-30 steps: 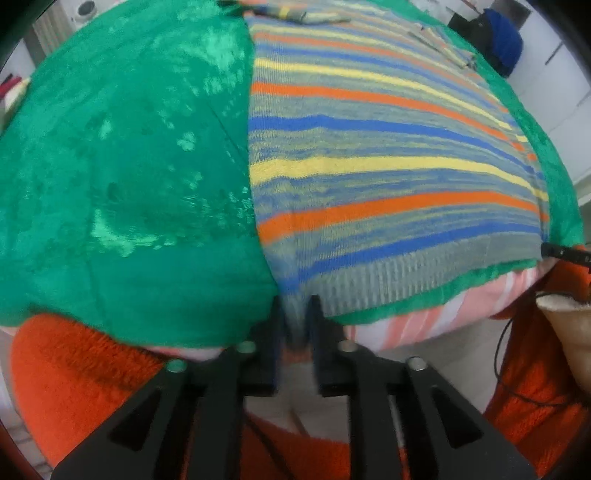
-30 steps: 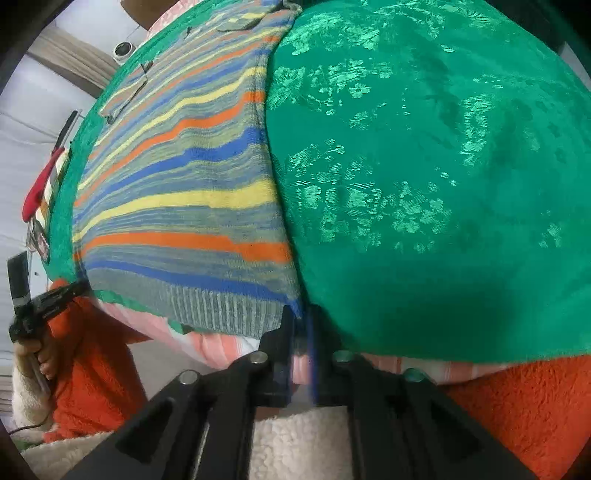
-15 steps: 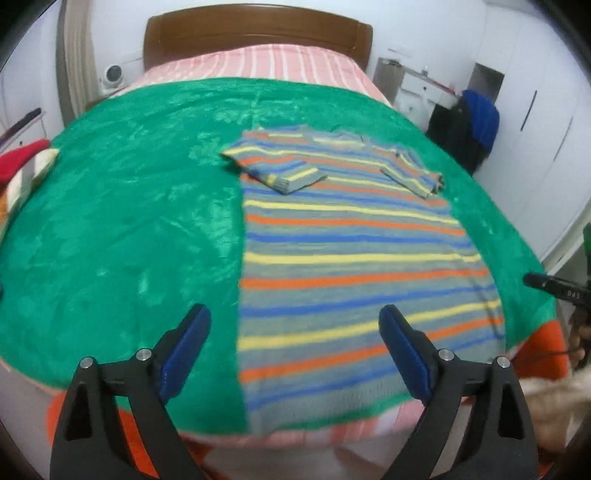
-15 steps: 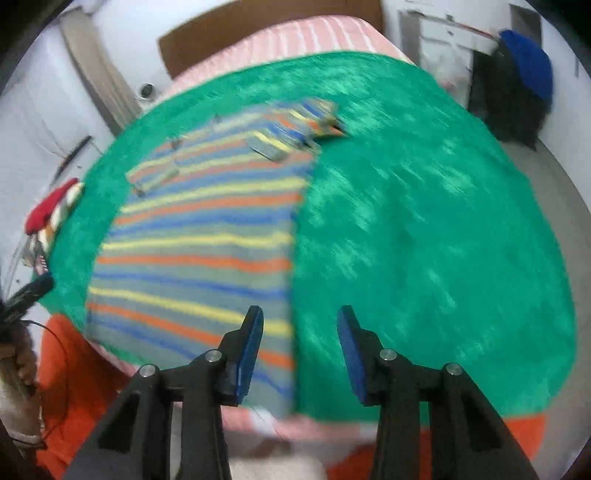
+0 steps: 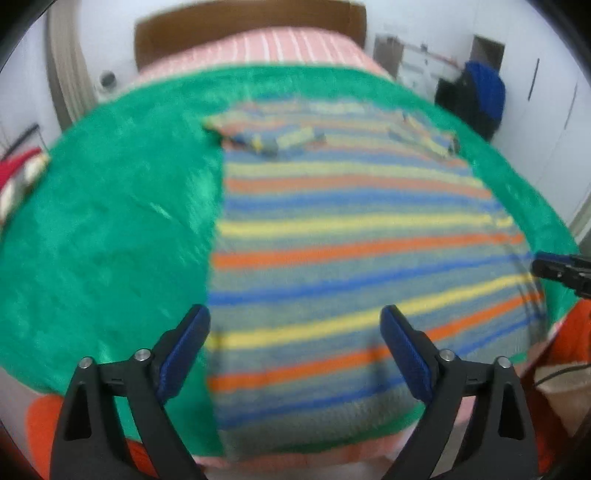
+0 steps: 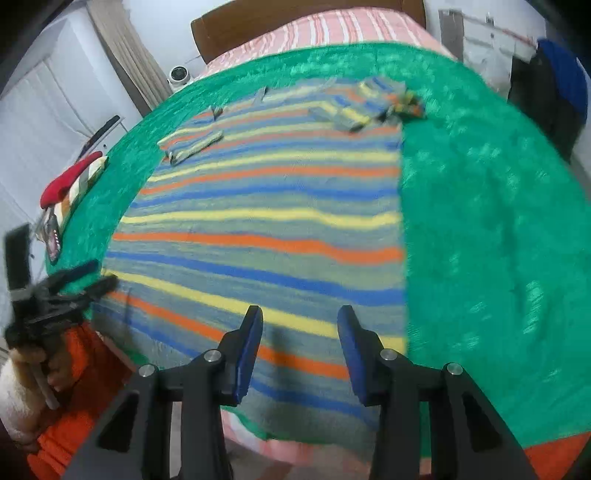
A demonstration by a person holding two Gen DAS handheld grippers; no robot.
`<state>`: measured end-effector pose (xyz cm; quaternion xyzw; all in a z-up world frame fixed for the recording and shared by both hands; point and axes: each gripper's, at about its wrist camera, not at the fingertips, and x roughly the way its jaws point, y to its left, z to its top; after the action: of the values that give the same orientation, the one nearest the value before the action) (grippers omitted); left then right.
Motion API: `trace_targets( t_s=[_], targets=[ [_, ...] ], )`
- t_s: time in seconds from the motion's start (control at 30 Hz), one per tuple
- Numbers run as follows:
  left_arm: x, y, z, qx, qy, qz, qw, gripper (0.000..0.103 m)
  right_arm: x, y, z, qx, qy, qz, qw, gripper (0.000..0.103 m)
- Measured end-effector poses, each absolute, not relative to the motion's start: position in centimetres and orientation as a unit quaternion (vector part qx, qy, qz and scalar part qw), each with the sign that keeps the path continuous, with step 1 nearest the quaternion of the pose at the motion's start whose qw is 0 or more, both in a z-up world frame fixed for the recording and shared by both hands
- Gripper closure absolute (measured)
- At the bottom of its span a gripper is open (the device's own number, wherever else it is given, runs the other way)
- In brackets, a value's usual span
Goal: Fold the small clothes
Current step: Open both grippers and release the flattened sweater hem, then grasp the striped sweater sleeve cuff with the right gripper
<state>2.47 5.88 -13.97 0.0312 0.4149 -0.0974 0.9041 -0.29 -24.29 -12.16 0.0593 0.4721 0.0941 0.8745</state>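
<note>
A striped knit sweater (image 5: 351, 236) in blue, yellow, orange and grey lies flat on a green blanket (image 5: 103, 229), both sleeves folded in over the chest. It also shows in the right wrist view (image 6: 266, 229). My left gripper (image 5: 295, 354) is wide open and empty, above the hem's left part. My right gripper (image 6: 299, 354) is open and empty, above the hem's right part. The left gripper also appears at the left edge of the right wrist view (image 6: 74, 284).
The green blanket (image 6: 498, 240) covers a bed with a pink striped sheet (image 6: 332, 26) and a wooden headboard (image 5: 243, 26). Folded red and striped clothes (image 6: 74, 177) lie at the bed's left edge. A dark and blue garment (image 5: 476, 99) hangs at the right.
Both grippers let go of the sweater's hem corners and opened. They lifted back from the bed edge, and now they move in over the hem.
</note>
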Motion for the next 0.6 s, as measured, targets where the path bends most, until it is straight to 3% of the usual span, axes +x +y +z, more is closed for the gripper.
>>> trace_targets(
  t_s=[0.03,0.1,0.27,0.47,0.57,0.6],
  targets=[
    [2.7,6.5,-13.3,0.036,0.39,-0.076,0.917,0.001,-0.1,-24.5,-11.6,0.05,0.467,0.095,0.878,0.06],
    [3.3,7.4,-13.0,0.033,0.364,-0.04,0.93,0.001,1.3,-25.1,-9.2,0.005,0.447,0.098,0.889,0.047],
    [4.8,10.8,-14.9,-0.02,0.362,0.018,0.932,0.001,7.7,-24.9,-5.8,-0.101,0.402,0.098,0.905,0.043],
    [5.2,12.0,-15.3,-0.024,0.366,0.048,0.929,0.001,19.1,-21.3,-10.9,-0.174,0.429,0.137,0.876,0.044],
    [4.9,12.2,-15.4,-0.021,0.373,0.053,0.926,0.001,24.1,-20.8,-14.1,-0.18,0.45,0.123,0.866,0.055],
    [4.7,12.3,-15.4,-0.02,0.375,0.054,0.925,0.001,25.0,-21.1,-14.8,-0.172,0.459,0.121,0.863,0.073]
  ],
)
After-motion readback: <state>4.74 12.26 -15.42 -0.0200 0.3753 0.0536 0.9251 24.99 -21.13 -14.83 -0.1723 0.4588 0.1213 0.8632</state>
